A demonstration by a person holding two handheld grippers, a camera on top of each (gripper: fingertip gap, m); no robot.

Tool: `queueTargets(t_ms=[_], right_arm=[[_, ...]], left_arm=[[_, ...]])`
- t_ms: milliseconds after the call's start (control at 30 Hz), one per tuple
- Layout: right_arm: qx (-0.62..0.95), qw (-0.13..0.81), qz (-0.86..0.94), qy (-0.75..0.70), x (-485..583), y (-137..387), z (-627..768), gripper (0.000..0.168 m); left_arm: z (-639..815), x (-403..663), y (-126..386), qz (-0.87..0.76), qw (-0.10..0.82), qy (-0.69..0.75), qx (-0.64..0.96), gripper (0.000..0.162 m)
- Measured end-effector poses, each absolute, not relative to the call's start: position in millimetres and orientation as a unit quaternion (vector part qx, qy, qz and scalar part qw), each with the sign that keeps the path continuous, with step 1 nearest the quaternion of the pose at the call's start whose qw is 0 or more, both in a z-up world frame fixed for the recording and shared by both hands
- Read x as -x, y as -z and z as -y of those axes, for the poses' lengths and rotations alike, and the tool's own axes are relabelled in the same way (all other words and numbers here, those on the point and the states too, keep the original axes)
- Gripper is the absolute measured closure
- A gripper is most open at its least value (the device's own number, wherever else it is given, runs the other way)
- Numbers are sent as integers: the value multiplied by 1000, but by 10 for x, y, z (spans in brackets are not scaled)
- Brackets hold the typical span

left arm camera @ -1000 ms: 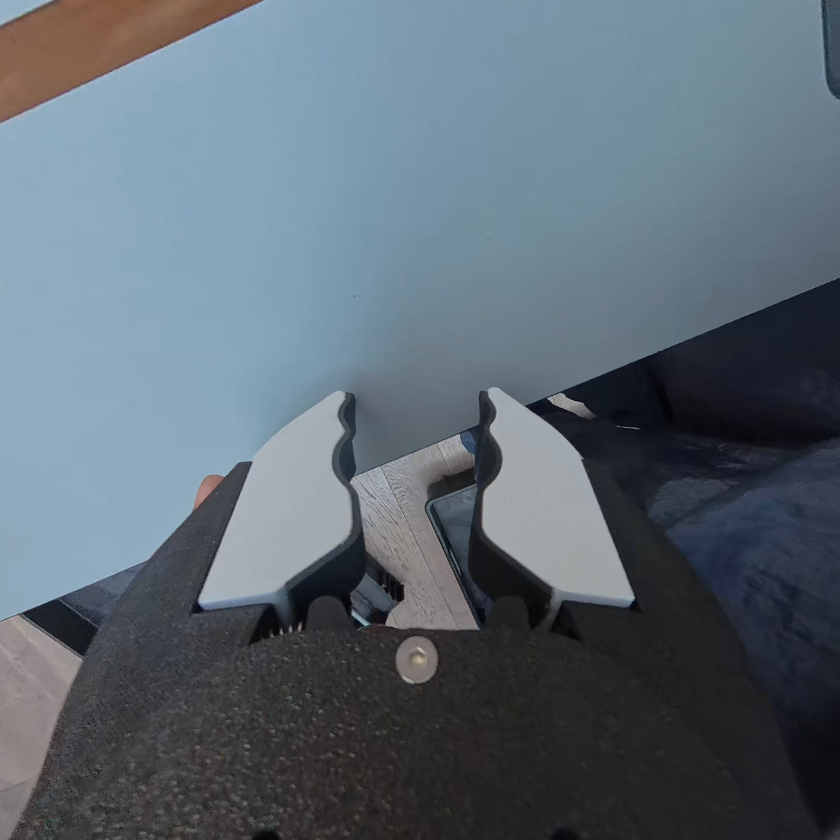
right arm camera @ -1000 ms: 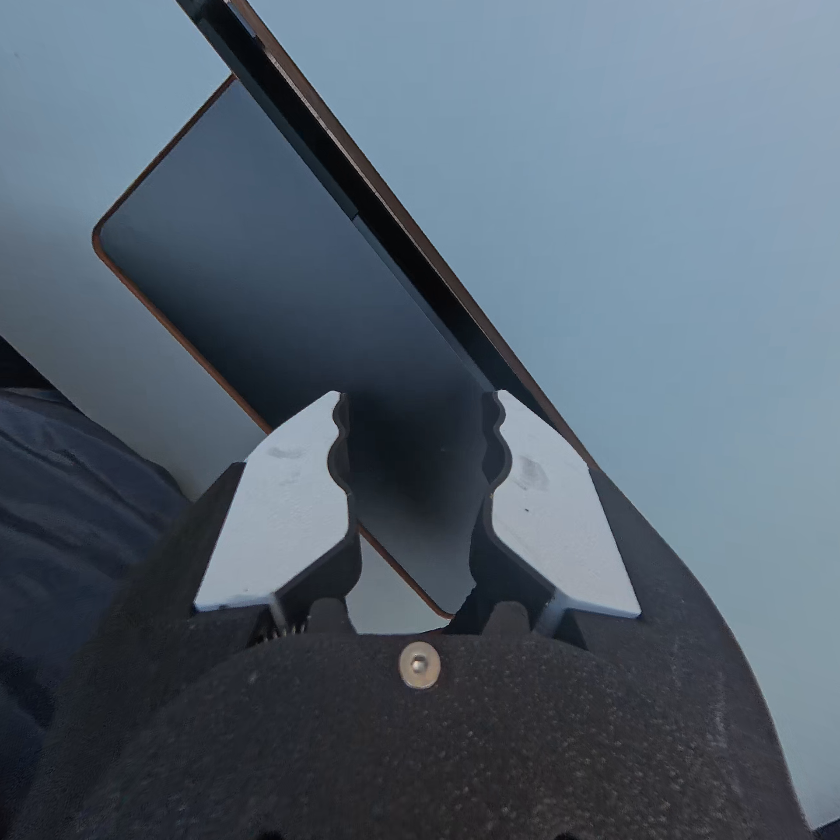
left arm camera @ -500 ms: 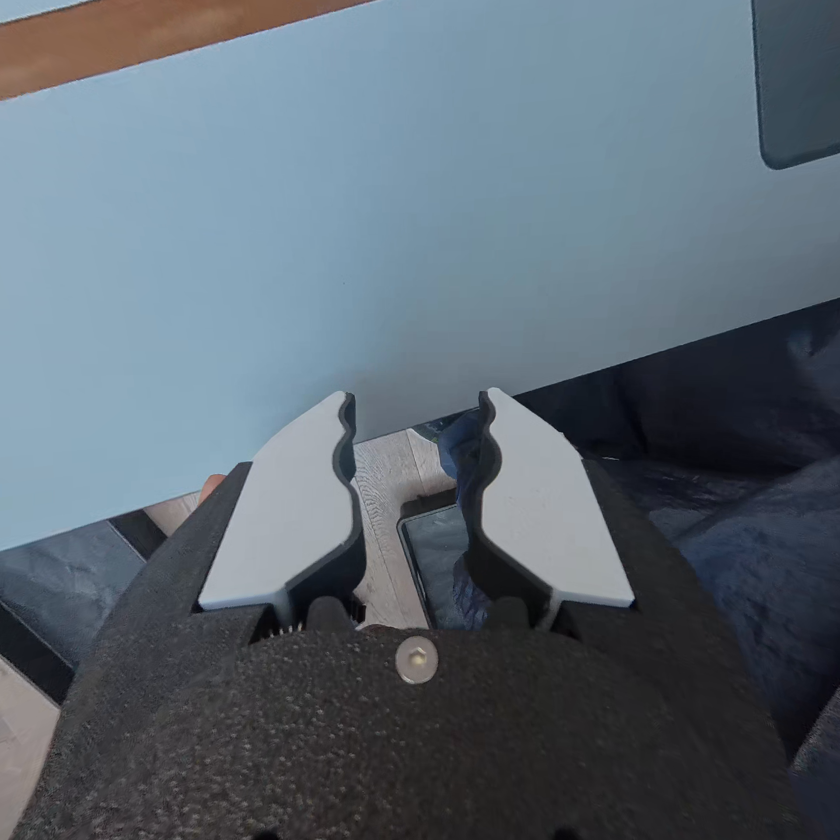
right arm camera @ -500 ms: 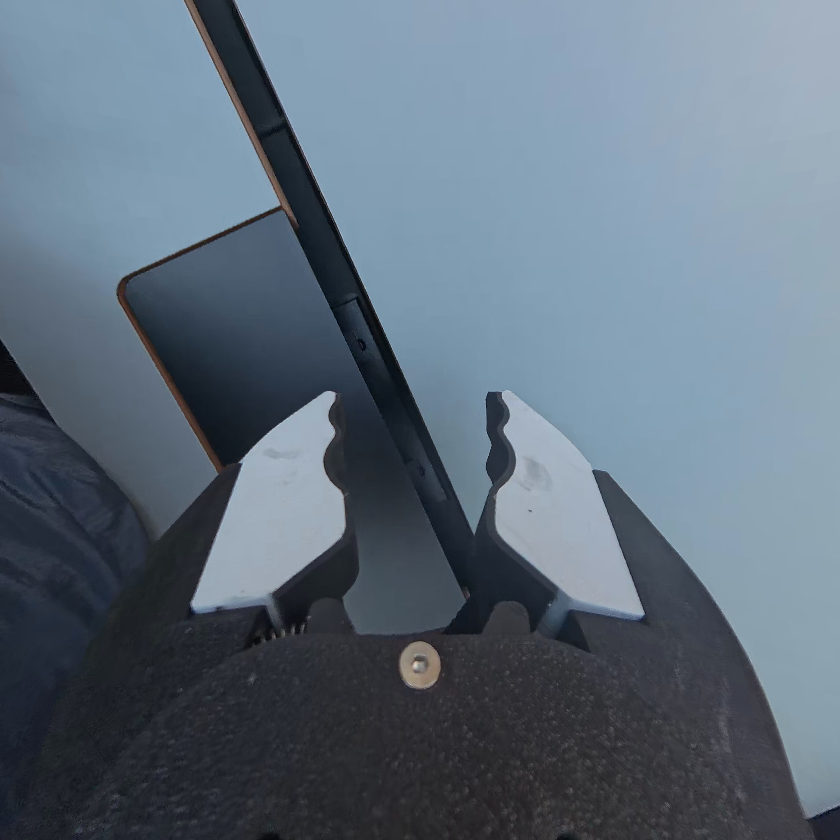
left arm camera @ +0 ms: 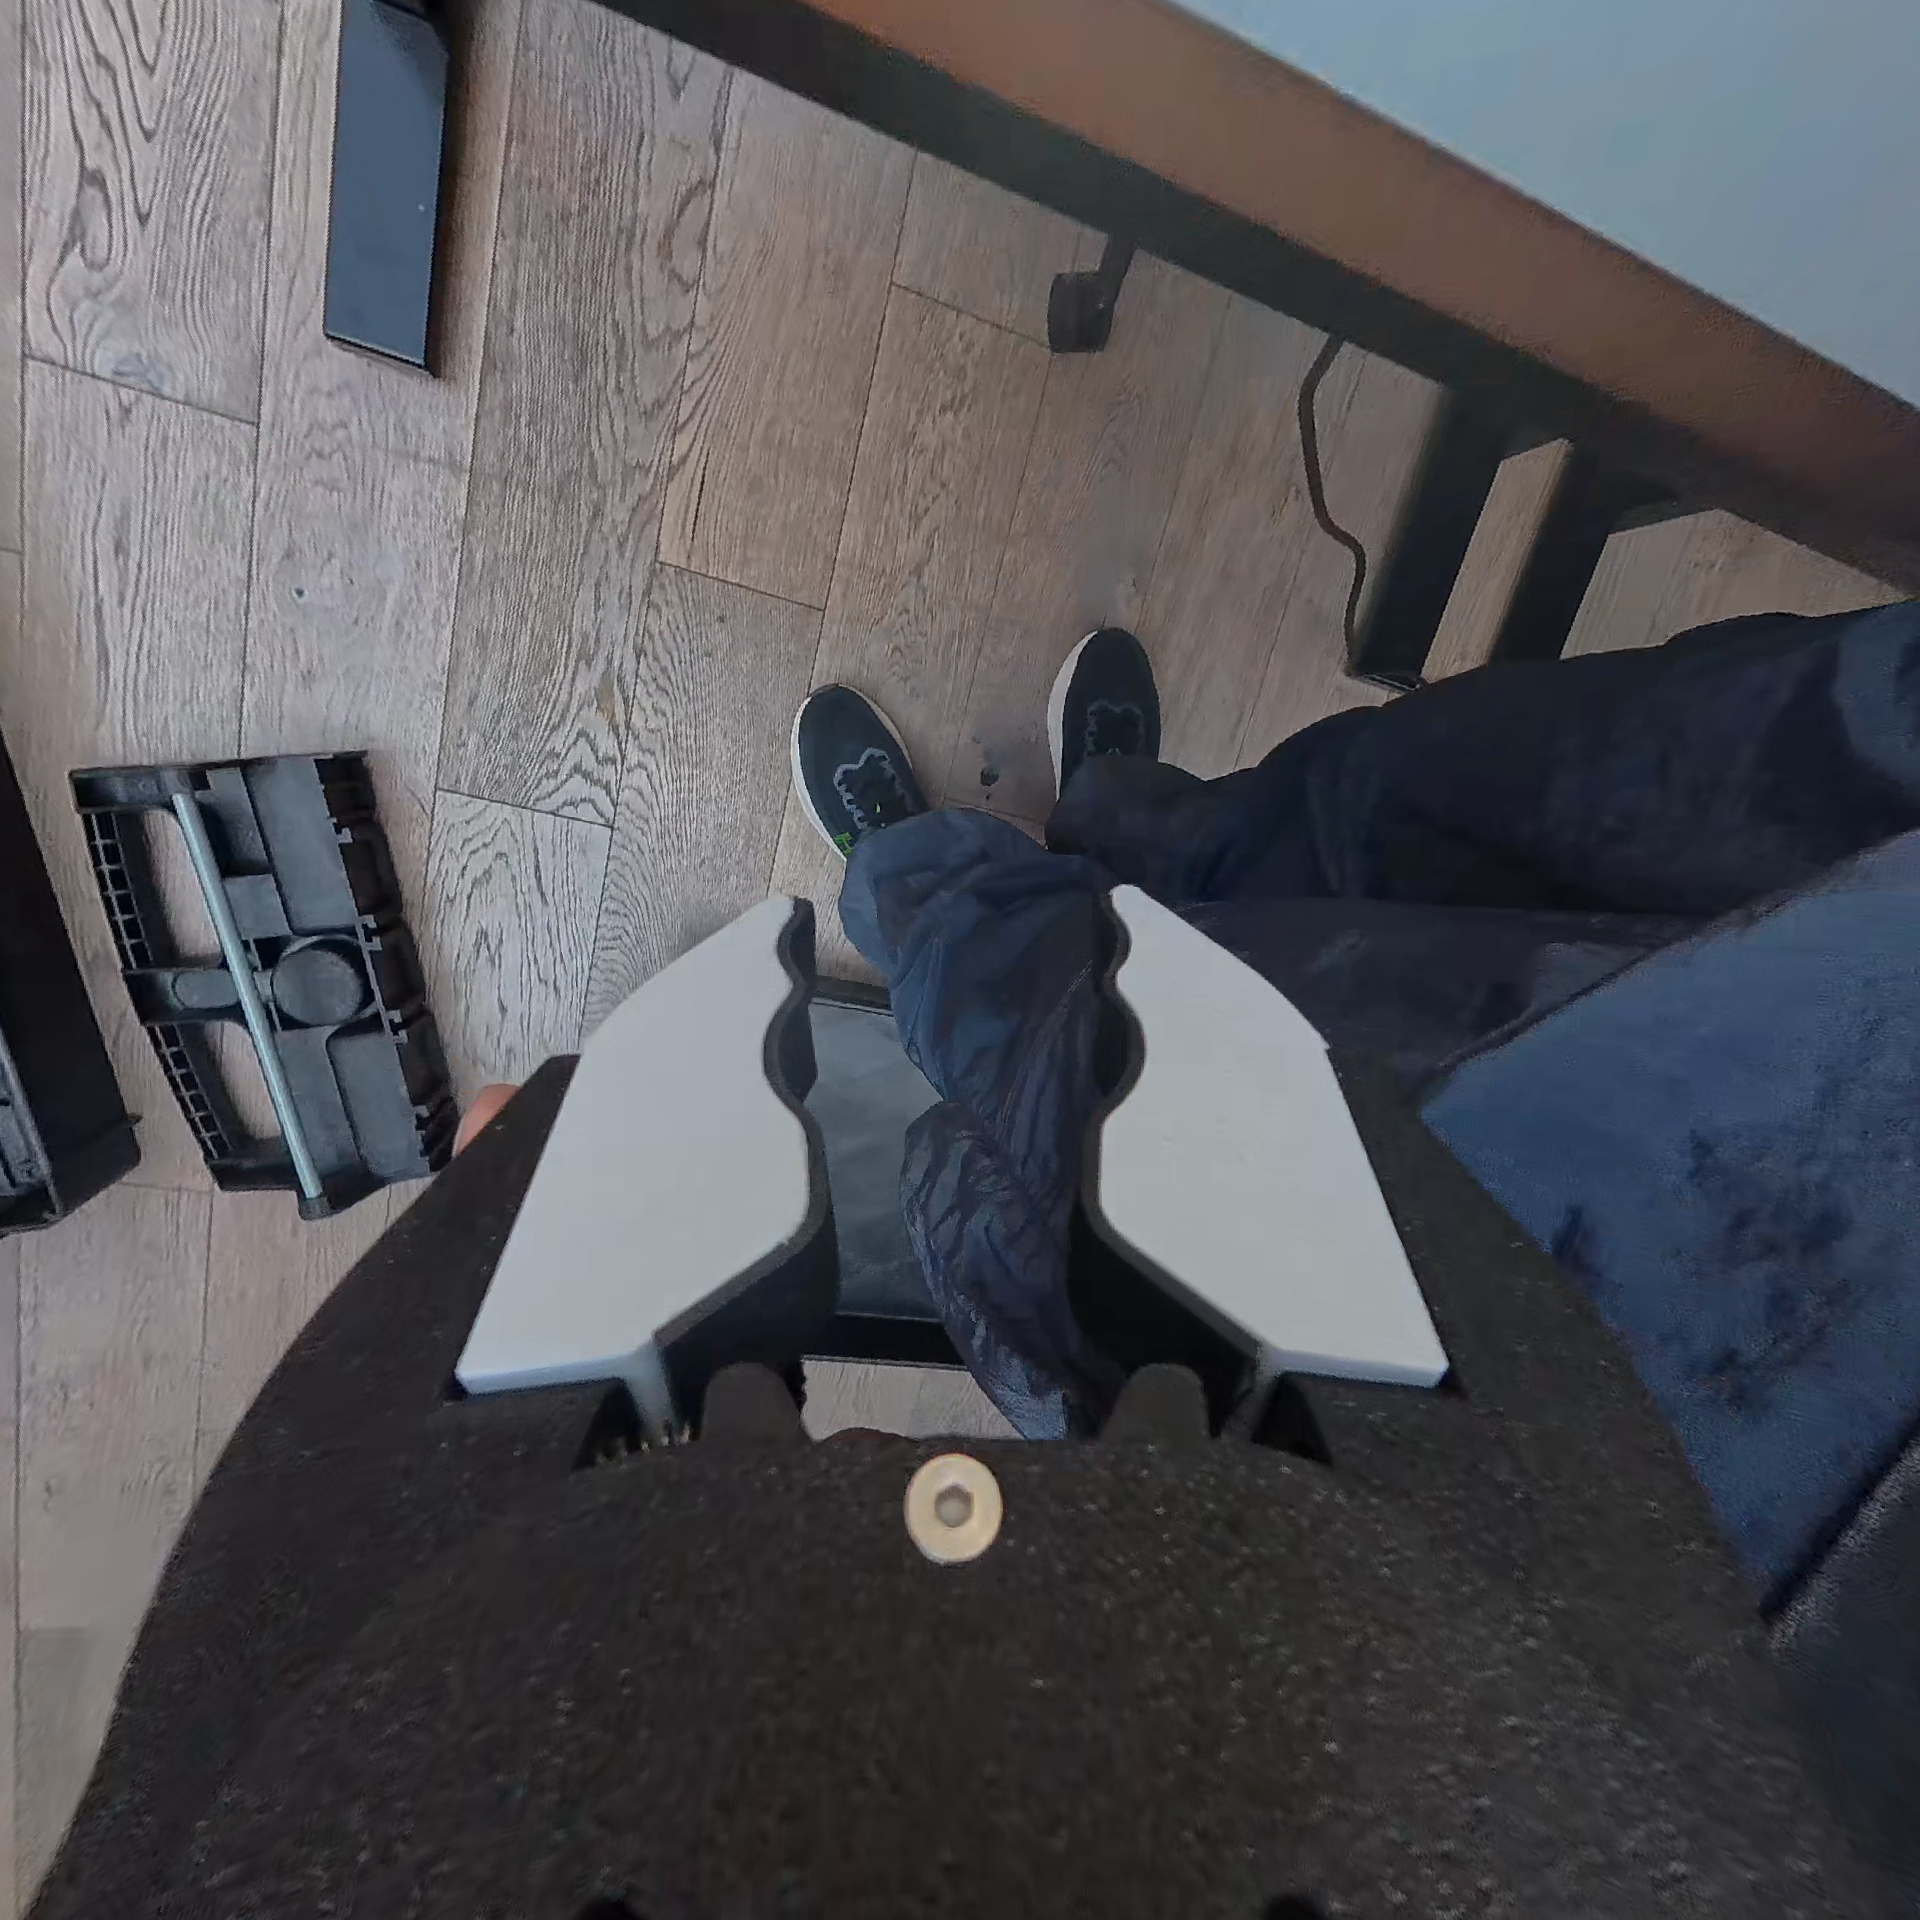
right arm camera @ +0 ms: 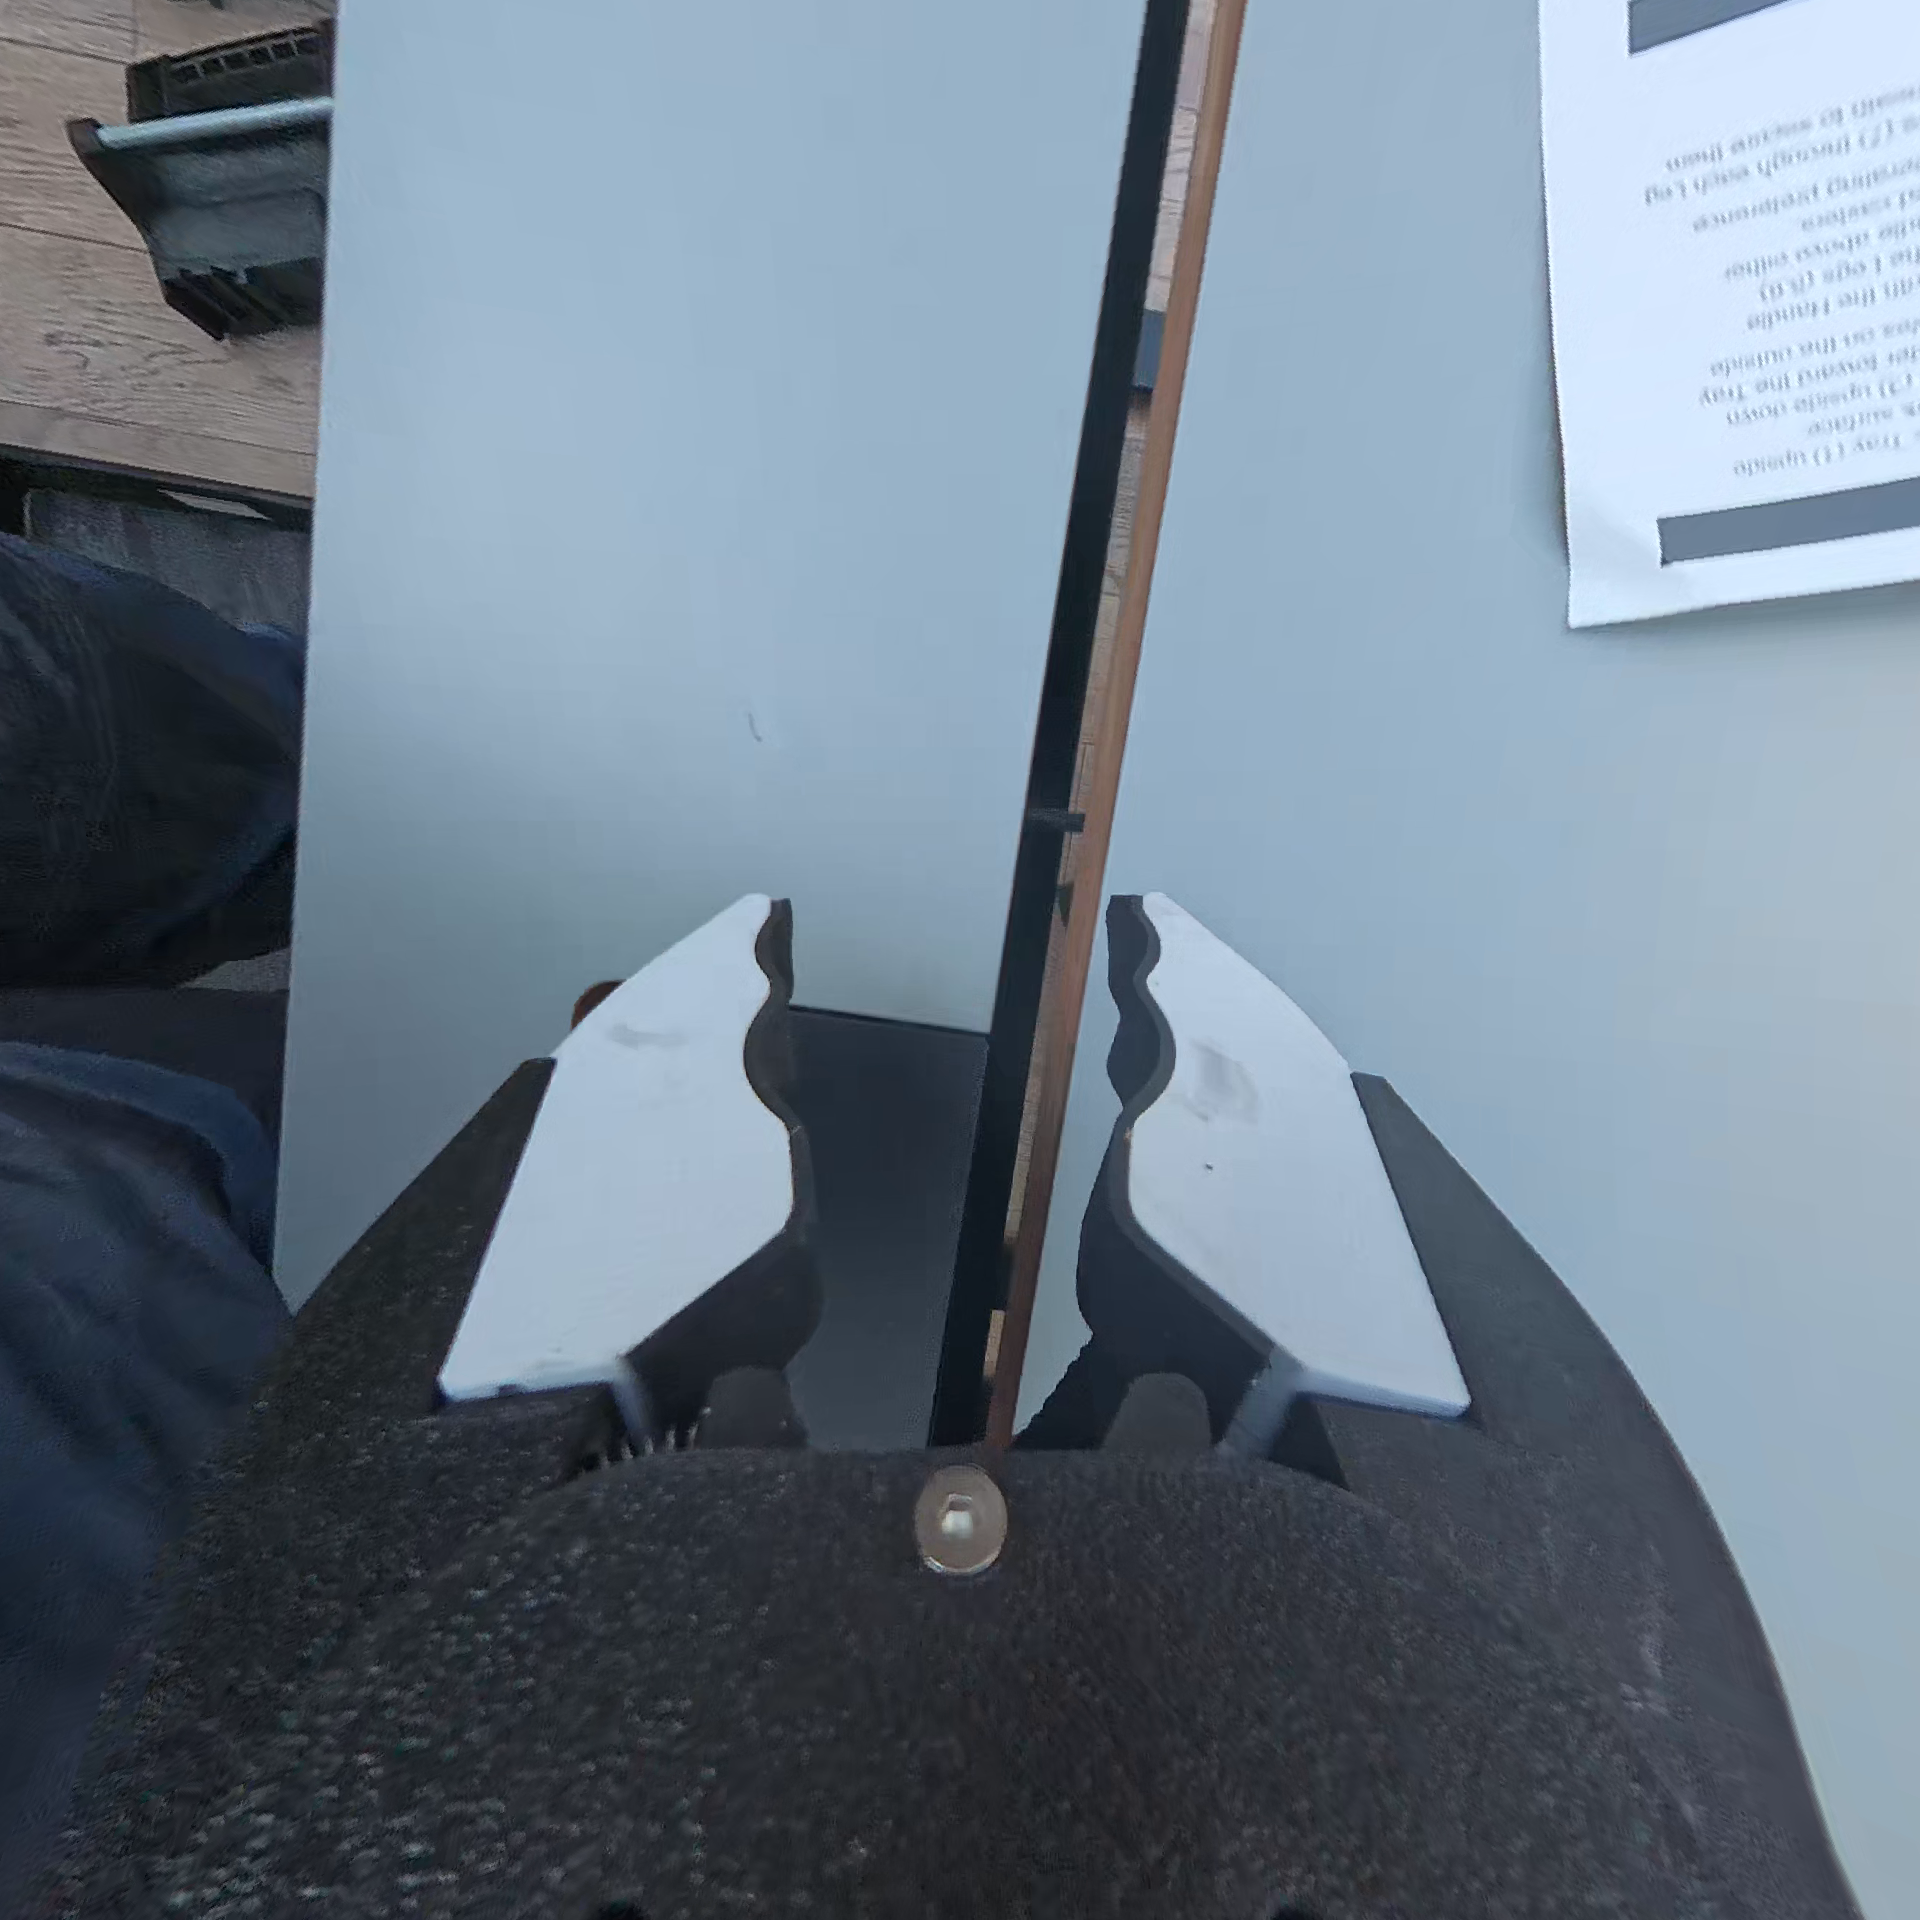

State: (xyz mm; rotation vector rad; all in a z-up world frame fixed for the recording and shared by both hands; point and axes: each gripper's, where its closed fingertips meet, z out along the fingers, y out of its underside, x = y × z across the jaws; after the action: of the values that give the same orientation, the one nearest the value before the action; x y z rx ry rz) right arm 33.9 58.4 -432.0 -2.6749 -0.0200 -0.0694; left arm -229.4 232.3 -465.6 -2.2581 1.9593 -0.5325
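My right gripper [right arm camera: 948, 906] is open above a light blue-grey table top [right arm camera: 1455, 935]. A thin board [right arm camera: 1101, 520], black with a brown wooden edge, is seen edge-on and runs between the two fingers; neither finger touches it. A dark panel [right arm camera: 883, 1195] lies under the fingers. My left gripper [left arm camera: 956, 909] is open and empty. It points down at a wooden floor [left arm camera: 623, 520], over a person's dark blue trouser leg [left arm camera: 987, 1039]. A dark glossy slab [left arm camera: 862, 1143] shows under its fingers.
A black plastic part with a metal rod [left arm camera: 260, 977] lies on the floor at left, also in the right wrist view [right arm camera: 208, 208]. Two black shoes [left arm camera: 857, 769], a table's brown edge [left arm camera: 1455, 312], black table legs [left arm camera: 1444, 540] and a cable [left arm camera: 1330, 468] show. A printed sheet [right arm camera: 1745, 312] lies on the table. There is about 30 cm between the tips of the two grippers.
The left gripper has swung off the table top and now faces the floor and the person's legs. In the right view the board has turned from slanted to edge-on between the open fingers.
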Motion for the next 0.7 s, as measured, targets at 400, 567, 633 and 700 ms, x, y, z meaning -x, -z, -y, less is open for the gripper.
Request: queueTargets(t_ms=[400, 567, 633, 700], right_arm=[[978, 206, 39, 12, 116, 4621, -692, 112], [983, 184, 15, 11, 120, 4693, -431, 110], [982, 190, -8, 9, 124, 4644, -384, 110], [982, 189, -28, 10, 135, 4633, -312, 110]], left_arm=[[-2040, 2555, 4585, -657, 67, 138, 738, 110], [-2152, 2516, 4620, -657, 69, 132, 739, 110], [-2194, 2459, 4616, -660, 72, 138, 735, 110], [-2224, 2424, 4640, -668, 66, 139, 728, 110]])
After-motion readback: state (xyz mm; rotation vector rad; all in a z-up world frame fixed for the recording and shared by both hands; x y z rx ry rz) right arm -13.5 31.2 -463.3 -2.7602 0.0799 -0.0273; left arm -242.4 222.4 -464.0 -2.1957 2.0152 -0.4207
